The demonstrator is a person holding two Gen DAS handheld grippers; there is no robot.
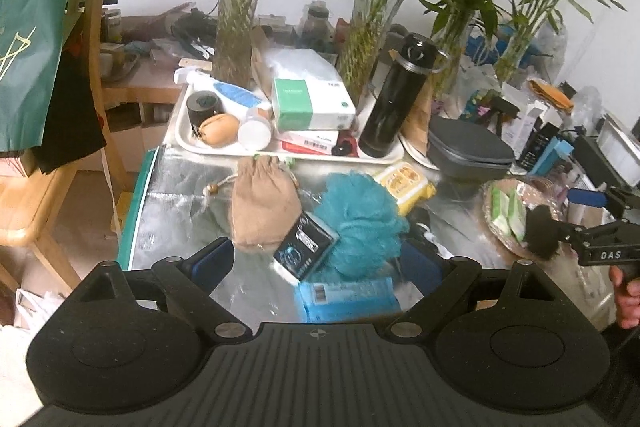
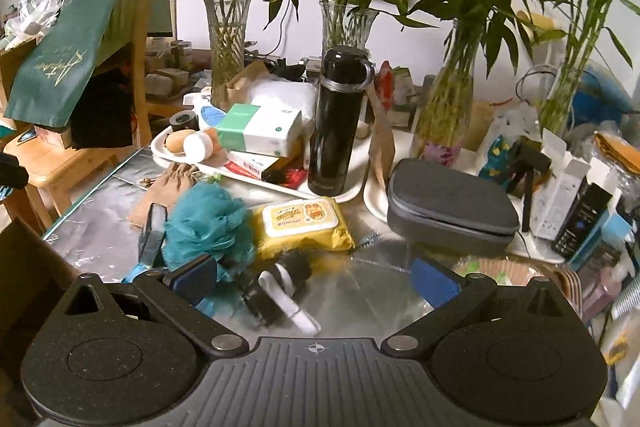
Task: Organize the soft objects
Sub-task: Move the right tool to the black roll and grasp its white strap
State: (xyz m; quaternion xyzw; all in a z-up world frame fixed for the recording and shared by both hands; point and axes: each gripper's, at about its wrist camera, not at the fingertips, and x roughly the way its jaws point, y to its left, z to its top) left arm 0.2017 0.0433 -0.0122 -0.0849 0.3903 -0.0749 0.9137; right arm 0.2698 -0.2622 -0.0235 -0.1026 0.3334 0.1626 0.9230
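Note:
A teal bath pouf (image 1: 362, 223) (image 2: 208, 227) lies mid-table on the silver mat (image 1: 180, 203). A tan drawstring pouch (image 1: 264, 203) (image 2: 168, 187) lies left of it. A yellow wet-wipes pack (image 1: 406, 185) (image 2: 302, 225) lies right of it. A dark packet (image 1: 306, 245) leans on the pouf, and a blue pack (image 1: 348, 299) lies in front. My left gripper (image 1: 316, 263) is open, just short of these. My right gripper (image 2: 314, 279) is open above a black-and-white item (image 2: 280, 287). The right gripper also shows at the right edge of the left wrist view (image 1: 568, 231).
A white tray (image 1: 192, 143) (image 2: 168, 147) holds boxes, jars and a black flask (image 1: 394, 99) (image 2: 338, 119). A grey case (image 1: 468, 147) (image 2: 448, 211) sits right. Glass vases with bamboo (image 2: 228, 43) line the back. A wooden chair with a green bag (image 1: 32, 27) stands left.

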